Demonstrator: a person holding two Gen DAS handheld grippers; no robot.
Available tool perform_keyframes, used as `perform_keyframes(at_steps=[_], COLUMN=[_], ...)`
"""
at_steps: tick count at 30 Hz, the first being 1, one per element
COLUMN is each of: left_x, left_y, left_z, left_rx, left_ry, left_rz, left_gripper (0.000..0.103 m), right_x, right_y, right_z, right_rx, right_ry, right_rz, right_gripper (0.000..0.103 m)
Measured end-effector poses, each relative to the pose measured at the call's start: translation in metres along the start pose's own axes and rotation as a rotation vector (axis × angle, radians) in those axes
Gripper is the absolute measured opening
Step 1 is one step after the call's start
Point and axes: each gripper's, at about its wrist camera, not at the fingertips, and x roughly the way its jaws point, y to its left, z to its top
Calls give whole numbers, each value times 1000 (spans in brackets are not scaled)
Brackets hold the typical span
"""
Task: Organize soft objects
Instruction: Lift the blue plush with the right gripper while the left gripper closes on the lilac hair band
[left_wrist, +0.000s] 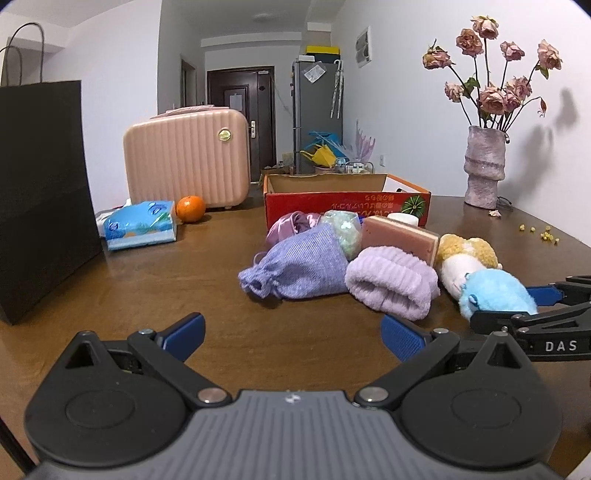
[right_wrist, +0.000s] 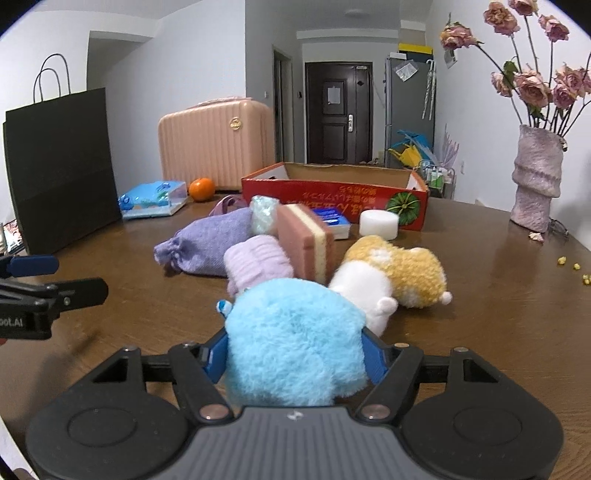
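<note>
My right gripper (right_wrist: 295, 354) is shut on a fluffy light-blue plush toy (right_wrist: 291, 339), its blue pads squeezing both sides just above the brown table. Behind it lie a yellow-and-white plush (right_wrist: 399, 273), a rolled lilac towel (right_wrist: 255, 262), a pink-and-yellow sponge (right_wrist: 306, 240) and a purple drawstring pouch (right_wrist: 207, 243). A red cardboard box (right_wrist: 332, 195) stands open behind the pile. My left gripper (left_wrist: 293, 332) hangs open over bare table in front of the pouch (left_wrist: 299, 266) and the towel (left_wrist: 391, 280), with nothing between its fingers. The blue plush (left_wrist: 495, 291) shows at that view's right.
A tall black paper bag (left_wrist: 40, 192) stands at the left. A pink ribbed case (left_wrist: 184, 162), a tissue pack (left_wrist: 140, 225) and an orange (left_wrist: 190, 208) sit behind. A vase of dried roses (left_wrist: 484, 166) stands far right, with yellow crumbs (left_wrist: 543, 234) near it. A white foam cylinder (right_wrist: 378, 222) lies by the box.
</note>
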Motion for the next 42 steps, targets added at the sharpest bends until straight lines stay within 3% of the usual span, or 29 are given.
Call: perform_keyframes(at_steps=[23,42], left_x=[66,131], left_y=[-48,-87], left_z=[50,50], left_rx=[126,168], left_ry=[20,122], left_rz=[-69,-169], left_gripper=[103,103], right_x=[3,36], right_y=[-64,-104], right_z=[20,22], right_rx=[59,166], right_ry=[-82,-102], right_rz=[-120,-181], right_gripper=[70,70])
